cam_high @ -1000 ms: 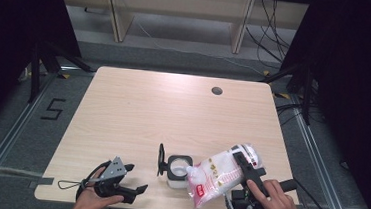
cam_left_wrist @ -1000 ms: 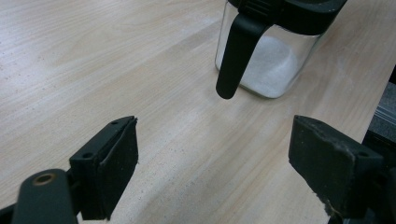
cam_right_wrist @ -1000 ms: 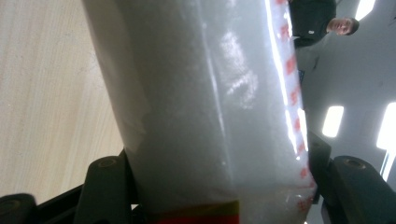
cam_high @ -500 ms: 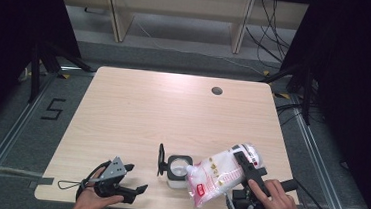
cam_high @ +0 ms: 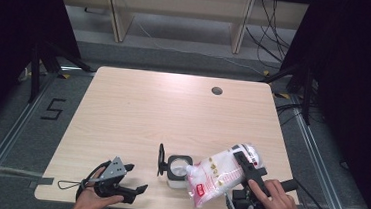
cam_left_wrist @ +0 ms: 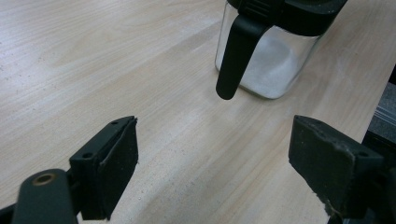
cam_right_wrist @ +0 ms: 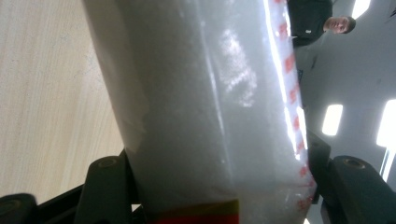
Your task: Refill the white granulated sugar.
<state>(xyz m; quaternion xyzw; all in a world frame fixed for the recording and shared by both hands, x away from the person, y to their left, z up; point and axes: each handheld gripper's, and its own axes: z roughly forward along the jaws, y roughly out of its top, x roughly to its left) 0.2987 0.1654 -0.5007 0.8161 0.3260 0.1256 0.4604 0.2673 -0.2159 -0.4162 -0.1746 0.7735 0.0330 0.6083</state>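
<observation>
A small glass jar with white powder inside stands near the table's front edge, its black flip lid standing open on its left side. A clear bag of white granules with red print lies tilted, its low end beside the jar's mouth. My right gripper is shut on the bag's upper part. In the right gripper view the bag sits pinched between both jaws of that gripper. My left gripper rests open at the front left. In its own view the left gripper faces the jar with nothing between its jaws.
The light wooden table has a round cable hole at the back right. Dark frame legs and cables stand on the grey floor around it, with shelving behind. A person appears far off in the right gripper view.
</observation>
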